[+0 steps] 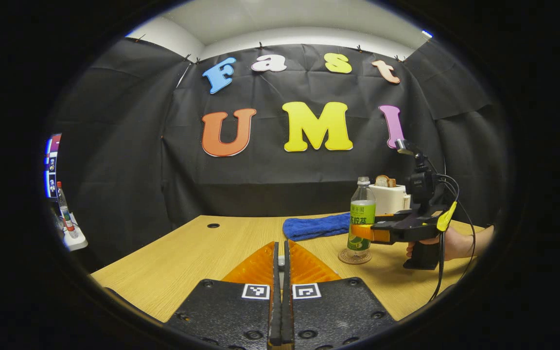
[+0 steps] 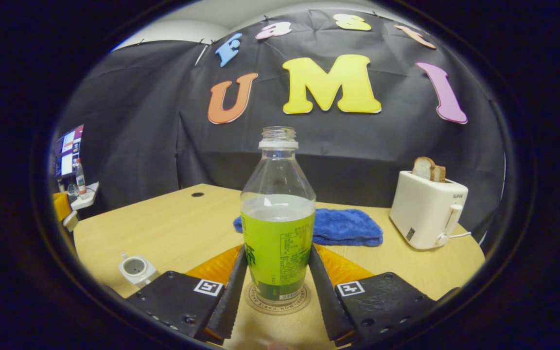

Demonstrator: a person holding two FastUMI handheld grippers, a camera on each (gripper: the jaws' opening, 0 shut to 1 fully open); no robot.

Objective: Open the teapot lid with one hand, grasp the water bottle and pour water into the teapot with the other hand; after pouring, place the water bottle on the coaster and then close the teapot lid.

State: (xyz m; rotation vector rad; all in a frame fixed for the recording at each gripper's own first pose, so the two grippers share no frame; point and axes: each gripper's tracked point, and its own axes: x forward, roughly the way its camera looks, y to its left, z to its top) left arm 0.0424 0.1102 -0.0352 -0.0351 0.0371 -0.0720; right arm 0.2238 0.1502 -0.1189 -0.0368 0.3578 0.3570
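The water bottle [image 2: 278,228], uncapped, green-labelled and about half full, stands upright on the round coaster [image 2: 255,302]. My right gripper [image 2: 278,253] is shut on it, one finger pressing each side of the label. In the left gripper view a hand holds that gripper [image 1: 358,232] around the bottle [image 1: 361,214] on the coaster [image 1: 355,257]. The white teapot [image 2: 136,270] sits at the near left of the table with its top open. My left gripper [image 1: 281,257] is shut, with a small white piece, apparently the teapot lid [image 1: 281,261], pinched at its tips.
A blue cloth [image 2: 348,226] lies behind the bottle. A white toaster [image 2: 428,209] with bread in it stands at the back right of the wooden table [image 2: 173,228]. A small side shelf with a bottle [image 1: 66,214] is off the table's left.
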